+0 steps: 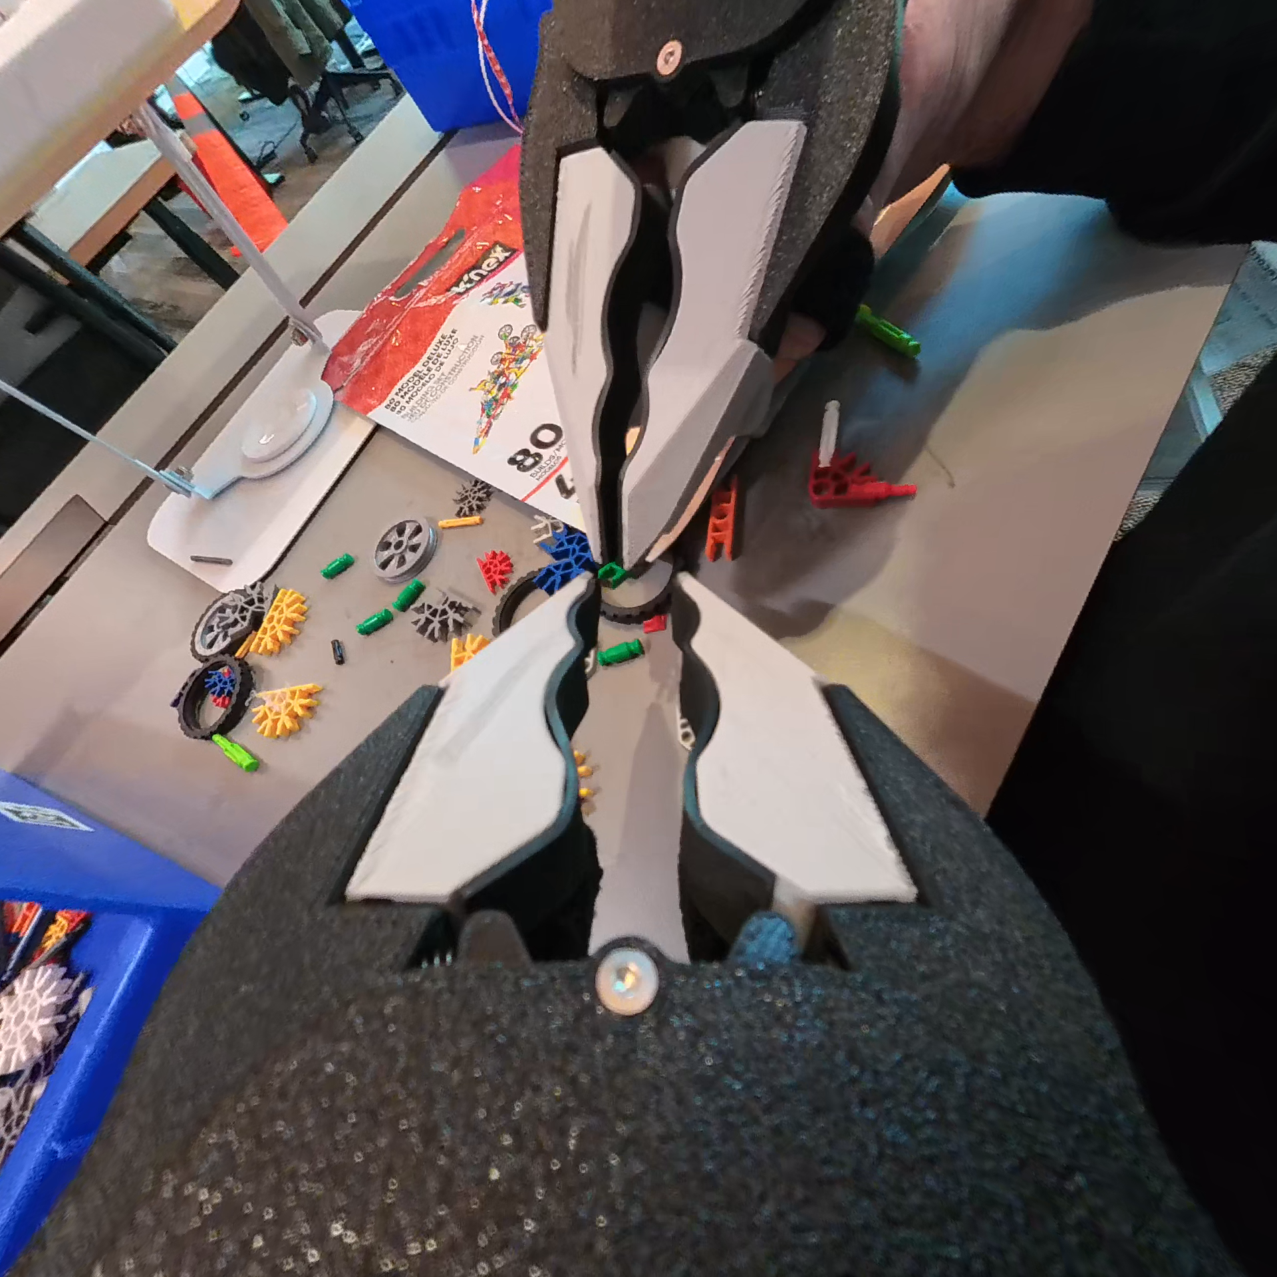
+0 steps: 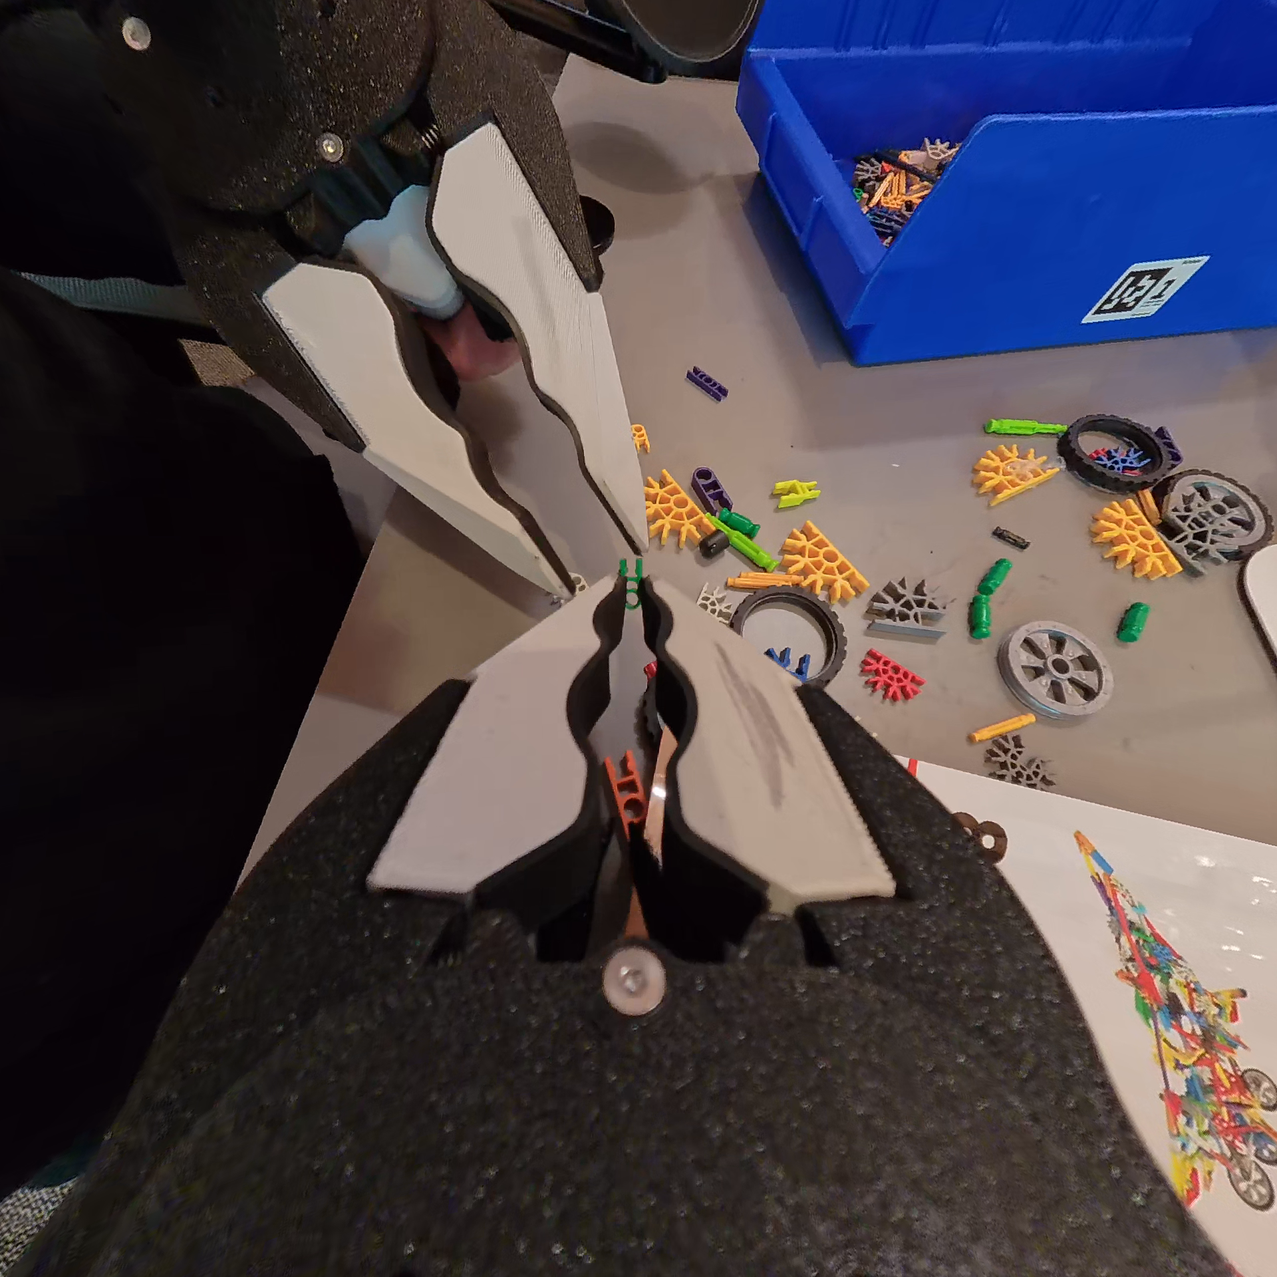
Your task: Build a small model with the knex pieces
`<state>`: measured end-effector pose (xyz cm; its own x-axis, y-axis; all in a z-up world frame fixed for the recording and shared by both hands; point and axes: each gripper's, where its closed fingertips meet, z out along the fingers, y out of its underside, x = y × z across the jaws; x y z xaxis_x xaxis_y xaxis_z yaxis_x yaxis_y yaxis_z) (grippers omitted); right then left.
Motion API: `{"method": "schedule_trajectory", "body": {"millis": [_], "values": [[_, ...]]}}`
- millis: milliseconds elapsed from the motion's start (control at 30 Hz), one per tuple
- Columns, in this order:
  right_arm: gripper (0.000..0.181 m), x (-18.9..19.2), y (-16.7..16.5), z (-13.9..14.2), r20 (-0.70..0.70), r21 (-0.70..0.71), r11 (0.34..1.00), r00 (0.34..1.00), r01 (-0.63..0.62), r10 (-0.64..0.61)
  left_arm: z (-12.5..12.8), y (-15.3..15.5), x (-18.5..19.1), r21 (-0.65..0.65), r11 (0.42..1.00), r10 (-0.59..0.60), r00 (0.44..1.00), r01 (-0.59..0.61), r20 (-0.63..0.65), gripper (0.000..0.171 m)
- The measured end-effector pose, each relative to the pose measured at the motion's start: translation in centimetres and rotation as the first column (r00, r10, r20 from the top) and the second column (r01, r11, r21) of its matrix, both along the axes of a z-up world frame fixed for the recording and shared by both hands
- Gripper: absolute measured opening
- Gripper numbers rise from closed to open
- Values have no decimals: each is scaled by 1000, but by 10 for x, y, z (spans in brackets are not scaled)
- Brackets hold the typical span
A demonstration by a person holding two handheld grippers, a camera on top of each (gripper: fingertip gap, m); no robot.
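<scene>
My right gripper (image 2: 634, 587) is shut on a small green clip connector (image 2: 630, 577), held just above the grey table (image 2: 864, 414). In the left wrist view it comes down from the top (image 1: 613, 556) with the green connector (image 1: 611, 572) at its tips. My left gripper (image 1: 637, 584) is open, its tips standing on either side of that connector without touching it. In the right wrist view it reaches in from the upper left (image 2: 604, 566). A black tyre with a grey hub (image 1: 632, 608) lies on the table right below both grippers.
Loose pieces lie scattered: yellow fan connectors (image 2: 822, 556), green rods (image 2: 991, 577), a grey wheel (image 2: 1057, 667), an empty tyre (image 2: 791, 629), an orange connector (image 1: 722, 518), a red connector (image 1: 850, 480). A blue bin (image 2: 1036, 242) of parts stands behind. A printed sheet (image 1: 470, 359) and a white stand (image 1: 262, 442) sit nearby. The grippers are tip to tip, or close to it.
</scene>
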<state>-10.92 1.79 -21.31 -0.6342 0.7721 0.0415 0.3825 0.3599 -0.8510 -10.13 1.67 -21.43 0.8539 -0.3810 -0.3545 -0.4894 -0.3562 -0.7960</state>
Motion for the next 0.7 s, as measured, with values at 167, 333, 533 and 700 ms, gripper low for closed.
{"method": "schedule_trajectory", "body": {"millis": [167,333,533,700], "values": [[3,0,1,1,-1,-6,1000,1000,6,-6,0,2,0,4,1000,5,1000,-5,-17,18],[3,0,1,3,-5,-22,1000,1000,5,-6,2,3,-2,14,1000,11,1000,-11,-27,15],[3,0,2,3,-1,-26,1000,1000,9,-9,1,3,-3,11,1000,20,999,-19,-42,15],[3,-1,5,3,3,-27,999,1000,21,-21,-1,1,-10,-1,999,42,997,-42,-60,16]]}}
